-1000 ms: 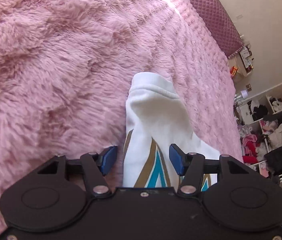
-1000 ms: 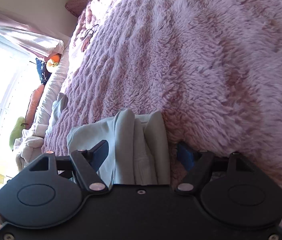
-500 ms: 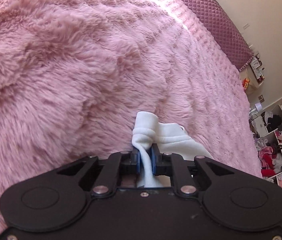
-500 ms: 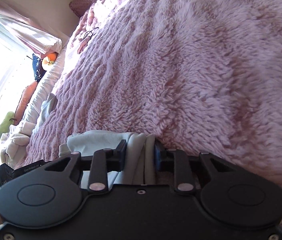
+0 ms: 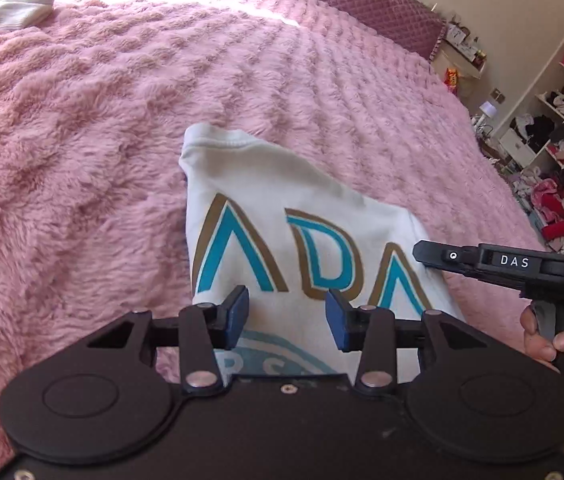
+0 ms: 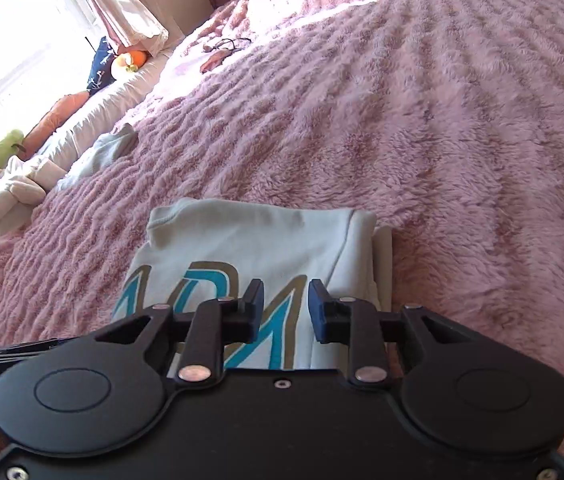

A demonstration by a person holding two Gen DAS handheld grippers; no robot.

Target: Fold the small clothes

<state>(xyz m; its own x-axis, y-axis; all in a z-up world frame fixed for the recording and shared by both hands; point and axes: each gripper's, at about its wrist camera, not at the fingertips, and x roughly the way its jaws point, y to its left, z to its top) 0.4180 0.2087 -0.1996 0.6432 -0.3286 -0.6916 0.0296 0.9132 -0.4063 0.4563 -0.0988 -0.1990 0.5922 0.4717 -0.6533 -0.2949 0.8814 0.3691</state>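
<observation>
A fluffy pink ribbed blanket (image 5: 121, 128) covers the whole bed and serves as the ground for everything else. Near its middle lies a folded white garment with teal and gold lettering (image 5: 282, 216), flat on the pile, its folded edge stacked in layers on one side (image 6: 366, 248). Toward the far edge of the blanket, well apart from the garment, a small pale folded cloth (image 5: 9, 10) sits by itself, and beyond the blanket's other side stands a white open shelf crammed with clothes (image 5: 554, 128).

The left black two-finger gripper (image 5: 286, 316) hovers over the garment's near end, its blue pads (image 5: 237, 314) spread apart with nothing between them but the printed cloth beneath. The right black gripper (image 6: 282, 308) also sits above the lettering, its fingers parted and holding nothing. In the left wrist view its body, marked DAS (image 5: 514, 262), reaches in beside the garment's edge, with the person's hand (image 5: 550, 340) wrapped round the handle.
</observation>
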